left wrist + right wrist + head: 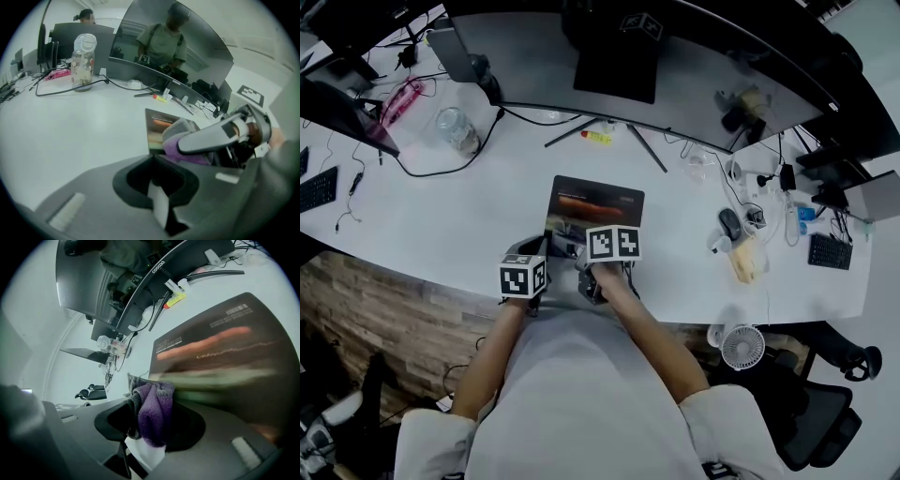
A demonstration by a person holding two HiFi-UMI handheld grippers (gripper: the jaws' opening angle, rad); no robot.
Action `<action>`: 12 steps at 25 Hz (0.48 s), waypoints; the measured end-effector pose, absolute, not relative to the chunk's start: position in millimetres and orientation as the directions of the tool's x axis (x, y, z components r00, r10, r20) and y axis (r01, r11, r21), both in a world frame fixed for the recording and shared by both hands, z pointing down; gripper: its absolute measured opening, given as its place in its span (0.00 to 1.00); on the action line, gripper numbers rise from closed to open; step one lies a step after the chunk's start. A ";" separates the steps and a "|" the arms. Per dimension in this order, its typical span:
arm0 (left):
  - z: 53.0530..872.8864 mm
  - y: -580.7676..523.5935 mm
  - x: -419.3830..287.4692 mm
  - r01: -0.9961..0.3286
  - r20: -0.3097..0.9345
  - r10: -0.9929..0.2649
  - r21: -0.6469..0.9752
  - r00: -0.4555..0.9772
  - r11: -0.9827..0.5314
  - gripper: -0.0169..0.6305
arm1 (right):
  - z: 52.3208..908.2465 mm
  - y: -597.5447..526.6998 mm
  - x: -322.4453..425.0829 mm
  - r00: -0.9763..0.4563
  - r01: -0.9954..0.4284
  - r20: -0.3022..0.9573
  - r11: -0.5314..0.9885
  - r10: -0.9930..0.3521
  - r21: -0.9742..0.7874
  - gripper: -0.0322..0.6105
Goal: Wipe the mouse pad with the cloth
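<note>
While my right claw (146,446) is clamped on the purple-grey cloth (153,412) at the mouse pad's (220,350) near edge, my left claw (160,202) is closed and empty, just beside.

A white desk (441,216) is recorded, bearing a curved monitor (694,66), a clear jar (455,128) with a black cable (441,171) looped beside it, a yellow marker (596,138) near the monitor stand, and a pink item (398,101) at far left. A black keyboard (319,187) is seen at the left edge, a mouse (729,223) to the right. A small white fan (742,346) and an office chair (811,412) are noted beyond the near edge.
</note>
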State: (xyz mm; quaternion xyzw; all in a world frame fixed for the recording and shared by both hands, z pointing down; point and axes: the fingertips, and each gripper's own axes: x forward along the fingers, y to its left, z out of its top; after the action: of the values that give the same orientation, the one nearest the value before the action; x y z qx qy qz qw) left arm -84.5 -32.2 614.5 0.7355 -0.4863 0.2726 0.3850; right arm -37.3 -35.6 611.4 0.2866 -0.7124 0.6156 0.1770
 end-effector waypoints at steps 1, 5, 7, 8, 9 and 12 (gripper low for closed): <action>614.4 -31.6 -84.5 -0.926 0.776 -0.506 0.298 0.376 -0.230 0.03 | 611.4 -35.1 -36.7 -0.772 -0.628 0.607 0.078 -0.188 -0.774 0.34; 614.3 -31.6 -85.6 -0.928 0.776 -0.509 0.292 0.372 -0.233 0.03 | 611.4 -34.7 -33.9 -0.764 -0.640 0.620 0.085 -0.181 -0.764 0.34; 614.4 -32.4 -86.1 -0.927 0.775 -0.509 0.293 0.373 -0.233 0.03 | 612.0 -34.1 -31.2 -0.756 -0.650 0.631 0.087 -0.176 -0.755 0.34; 614.3 -32.5 -86.3 -0.927 0.775 -0.510 0.293 0.373 -0.233 0.03 | 612.3 -33.5 -29.6 -0.752 -0.655 0.637 0.088 -0.173 -0.750 0.34; 614.4 -32.4 -86.4 -0.927 0.775 -0.510 0.292 0.373 -0.234 0.03 | 612.5 -32.8 -28.2 -0.748 -0.659 0.641 0.088 -0.171 -0.747 0.34; 614.4 -32.2 -87.5 -0.928 0.775 -0.511 0.289 0.371 -0.236 0.03 | 612.8 -32.4 -25.0 -0.742 -0.667 0.650 0.094 -0.162 -0.739 0.34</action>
State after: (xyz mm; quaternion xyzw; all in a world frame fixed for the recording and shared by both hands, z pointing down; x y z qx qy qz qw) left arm -87.5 -32.2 614.4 0.7365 -0.4884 0.2753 0.3786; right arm -25.0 -32.4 612.8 0.2922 -0.7095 0.6064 0.2084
